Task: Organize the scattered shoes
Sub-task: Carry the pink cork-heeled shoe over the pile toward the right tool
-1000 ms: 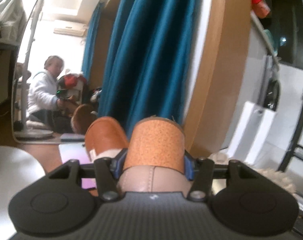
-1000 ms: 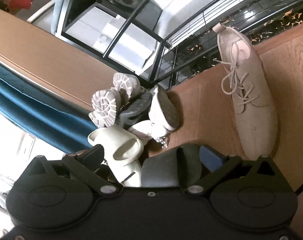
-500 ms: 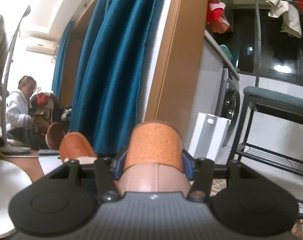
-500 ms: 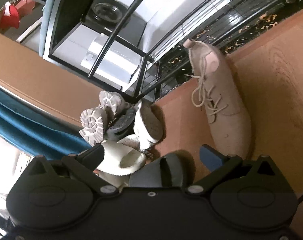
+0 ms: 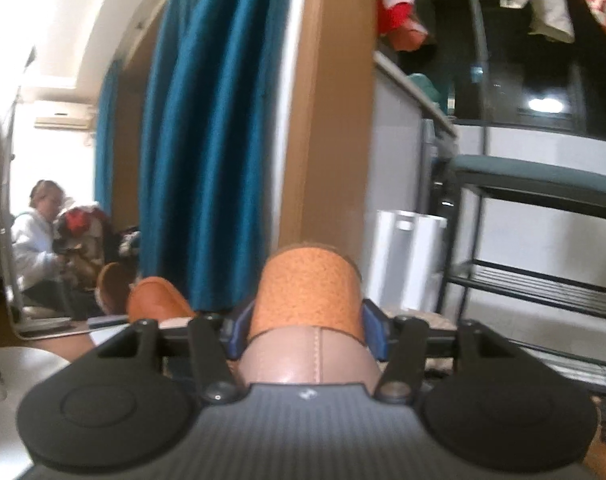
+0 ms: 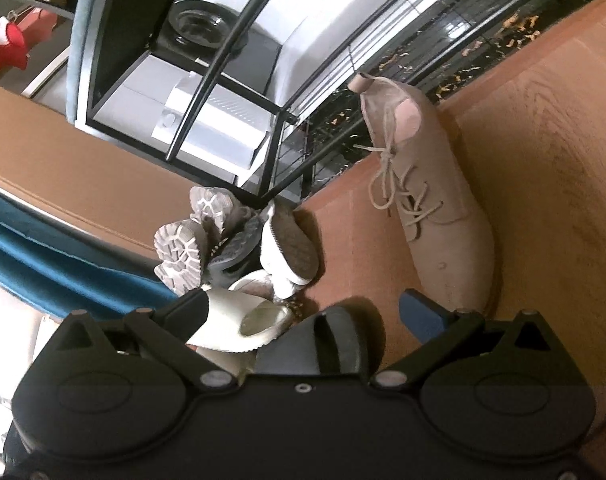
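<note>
The left gripper (image 5: 305, 326) has a matte black body with a ribbed grey centre panel bearing a small white mark. Two round raised discs flank the panel. Black link arms pivot on silver screws, and the finger pads (image 5: 373, 330) are blue. The right gripper (image 6: 315, 316) has the same black body, discs and silver screws, with a blue pad (image 6: 417, 314) on one finger.
</note>
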The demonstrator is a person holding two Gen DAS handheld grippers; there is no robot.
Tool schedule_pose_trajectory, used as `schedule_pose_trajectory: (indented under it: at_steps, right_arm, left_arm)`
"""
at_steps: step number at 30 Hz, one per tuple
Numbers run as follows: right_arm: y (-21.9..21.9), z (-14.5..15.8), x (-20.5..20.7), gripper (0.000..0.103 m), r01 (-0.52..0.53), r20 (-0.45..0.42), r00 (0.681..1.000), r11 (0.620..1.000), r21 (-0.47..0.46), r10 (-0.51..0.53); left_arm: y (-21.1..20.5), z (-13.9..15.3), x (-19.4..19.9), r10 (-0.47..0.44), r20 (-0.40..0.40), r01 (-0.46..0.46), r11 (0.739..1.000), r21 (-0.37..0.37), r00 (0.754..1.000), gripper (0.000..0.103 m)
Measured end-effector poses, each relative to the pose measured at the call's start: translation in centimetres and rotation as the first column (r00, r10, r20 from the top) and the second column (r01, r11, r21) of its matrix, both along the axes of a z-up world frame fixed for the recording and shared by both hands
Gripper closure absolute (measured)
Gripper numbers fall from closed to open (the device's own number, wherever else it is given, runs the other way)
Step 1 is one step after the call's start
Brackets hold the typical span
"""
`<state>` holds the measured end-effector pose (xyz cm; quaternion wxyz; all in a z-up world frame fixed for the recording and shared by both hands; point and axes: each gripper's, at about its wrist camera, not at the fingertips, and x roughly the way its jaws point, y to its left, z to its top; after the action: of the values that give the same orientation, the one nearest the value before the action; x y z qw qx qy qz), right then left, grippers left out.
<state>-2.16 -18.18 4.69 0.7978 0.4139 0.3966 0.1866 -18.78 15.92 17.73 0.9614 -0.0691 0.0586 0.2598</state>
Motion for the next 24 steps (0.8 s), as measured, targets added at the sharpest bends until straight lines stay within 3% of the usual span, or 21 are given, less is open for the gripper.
schedule_pose_trajectory:
  at_steps: [3, 7, 10, 13, 14, 17, 20, 23, 24]
  right_arm:
    - [-0.1, 0.0, -0.1, 0.0, 0.003, -0.001, 1.0, 1.0, -0.002, -0.003]
    - [-0.4, -0.1, -0.2, 0.0, 0.012, -0.004, 1.0, 1.0, -0.002, -0.012]
    - [-1.0, -0.3, -0.2, 0.0, 0.029, -0.011, 1.0, 1.0, -0.011, -0.029]
    - [-1.5, -0.4, -0.4, 0.0, 0.05, -0.015, 0.999, 0.998, -0.026, -0.05]
    - [-1.7, -0.5, -0.4, 0.0, 0.057, -0.016, 0.998, 0.998, -0.031, -0.057]
    - [-2.1, -0.8, -0.4, 0.0, 0.071, -0.029, 0.997, 0.997, -0.043, -0.072]
    - [-1.9, -1.2, -0.2, 0.0, 0.066, -0.037, 0.997, 0.995, -0.077, -0.069]
    - [-1.0, -1.3, 0.0, 0.0, 0.046, -0.036, 0.998, 0.984, -0.172, -0.053]
    - [-0.7, -1.3, 0.1, 0.0, 0.036, -0.032, 0.999, 0.979, -0.201, -0.043]
  left_arm:
    - [-2.0, -0.2, -0.7, -0.087, 0.005, 0.087, 0.996, -0.024, 0.996, 0.05]
    - [-4.2, -1.1, -0.4, -0.239, -0.008, 0.237, 0.966, -0.103, 0.971, 0.05]
    - [-6.2, -3.3, 1.7, -0.381, -0.029, 0.368, 0.908, -0.201, 0.924, 0.05]
    - [-6.2, -5.9, 4.5, -0.456, -0.032, 0.418, 0.841, -0.343, 0.89, 0.049]
    - [-6.1, -6.8, 5.7, -0.465, -0.05, 0.416, 0.829, -0.373, 0.884, 0.049]
    - [-5.9, -8.6, 8.3, -0.464, -0.124, 0.387, 0.836, -0.389, 0.877, 0.049]
    - [-4.5, -9.9, 11.2, -0.452, -0.117, 0.375, 0.837, -0.399, 0.884, 0.048]
    - [-2.9, -10.9, 13.7, -0.371, -0.128, 0.313, 0.889, -0.333, 0.92, 0.043]
    - [-2.5, -11.2, 14.2, -0.345, -0.134, 0.287, 0.901, -0.326, 0.929, 0.034]
